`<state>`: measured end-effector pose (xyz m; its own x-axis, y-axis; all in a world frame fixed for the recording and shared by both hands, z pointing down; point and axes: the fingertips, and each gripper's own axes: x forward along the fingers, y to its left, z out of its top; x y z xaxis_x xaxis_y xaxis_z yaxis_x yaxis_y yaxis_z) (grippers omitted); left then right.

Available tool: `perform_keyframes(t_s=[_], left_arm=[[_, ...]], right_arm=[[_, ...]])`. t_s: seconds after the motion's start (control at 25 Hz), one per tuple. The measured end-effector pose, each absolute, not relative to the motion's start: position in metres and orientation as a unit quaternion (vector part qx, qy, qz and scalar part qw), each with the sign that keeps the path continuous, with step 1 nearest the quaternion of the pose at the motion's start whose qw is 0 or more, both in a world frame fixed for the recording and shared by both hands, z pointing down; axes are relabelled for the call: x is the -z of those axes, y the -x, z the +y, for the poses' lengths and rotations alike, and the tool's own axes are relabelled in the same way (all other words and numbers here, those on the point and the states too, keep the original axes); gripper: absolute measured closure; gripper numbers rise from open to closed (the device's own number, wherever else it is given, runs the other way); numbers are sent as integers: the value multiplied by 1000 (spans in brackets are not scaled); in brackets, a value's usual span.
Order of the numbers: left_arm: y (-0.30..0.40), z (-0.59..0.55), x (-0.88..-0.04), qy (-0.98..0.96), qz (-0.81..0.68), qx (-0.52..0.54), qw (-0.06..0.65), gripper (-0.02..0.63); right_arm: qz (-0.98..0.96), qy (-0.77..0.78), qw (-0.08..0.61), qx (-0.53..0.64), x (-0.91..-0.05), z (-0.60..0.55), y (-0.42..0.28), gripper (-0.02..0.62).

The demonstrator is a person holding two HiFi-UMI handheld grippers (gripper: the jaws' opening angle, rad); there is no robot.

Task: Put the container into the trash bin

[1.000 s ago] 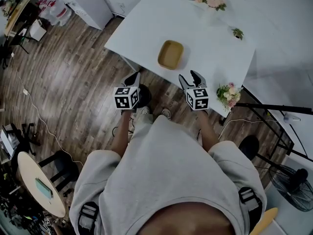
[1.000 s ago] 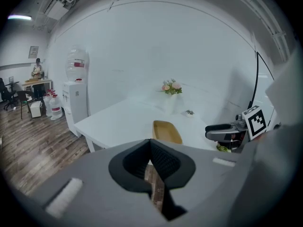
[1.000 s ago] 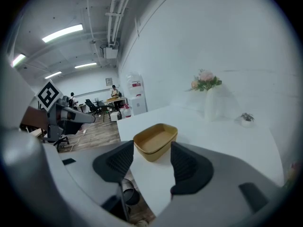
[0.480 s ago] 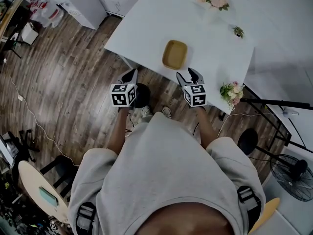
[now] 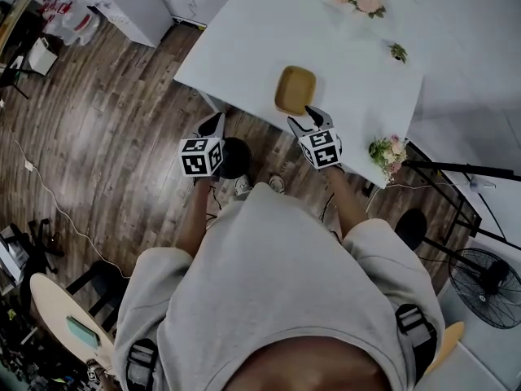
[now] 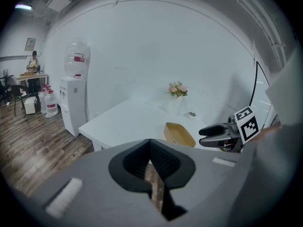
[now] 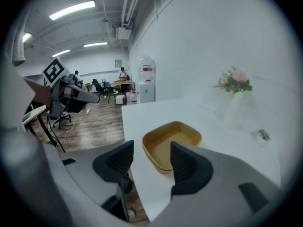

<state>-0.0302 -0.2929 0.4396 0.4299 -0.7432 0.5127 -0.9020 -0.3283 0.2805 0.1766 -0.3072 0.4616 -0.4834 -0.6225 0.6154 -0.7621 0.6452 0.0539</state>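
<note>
A: Step logged: approach for the pick-up. The container point(image 5: 295, 90) is seen on the white table point(image 5: 244, 39), close to its near edge, empty and untouched.

B: Right claw point(image 5: 310, 117)?

A: Held wide, nothing gripped. It is aimed at the container's near rim, just short of it. In the right gripper view the container point(image 7: 170, 143) is framed beyond the two pads, and no contact is seen.

B: Left claw point(image 5: 214, 122)?

A: Jaws drawn together on nothing, as read in the left gripper view. It is held off the table's near left edge, over the floor.

B: Bin located?

A: A dark round object point(image 5: 235, 157) is noted on the floor just right of the left claw, near the shoes. It is judged to be the trash bin; its opening cannot be made out.

B: Next move?

A: The right claw should be carried forward so that the near wall passes between the pads, then closed on the rim. A thin, light wall is expected, so a firm pinch is wanted before any lift.
</note>
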Motion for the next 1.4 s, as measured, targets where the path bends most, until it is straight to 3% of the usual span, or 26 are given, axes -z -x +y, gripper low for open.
perform_keyframes(t_s=[0.44,0.92,1.4], left_arm=[[43,-294,-449,-797,-514,-148,280,595],[53,-289,-456,-792,-515,-150,290,595],[72,-281,-461,-780,-529,-151,298,595]], right_arm=[[-848,-253,463,49,-485,-310,-148,367],[-797,-105,577,144,-530,-311,-142,370],[-768,-83,619,142,-561,-315,-146,532]])
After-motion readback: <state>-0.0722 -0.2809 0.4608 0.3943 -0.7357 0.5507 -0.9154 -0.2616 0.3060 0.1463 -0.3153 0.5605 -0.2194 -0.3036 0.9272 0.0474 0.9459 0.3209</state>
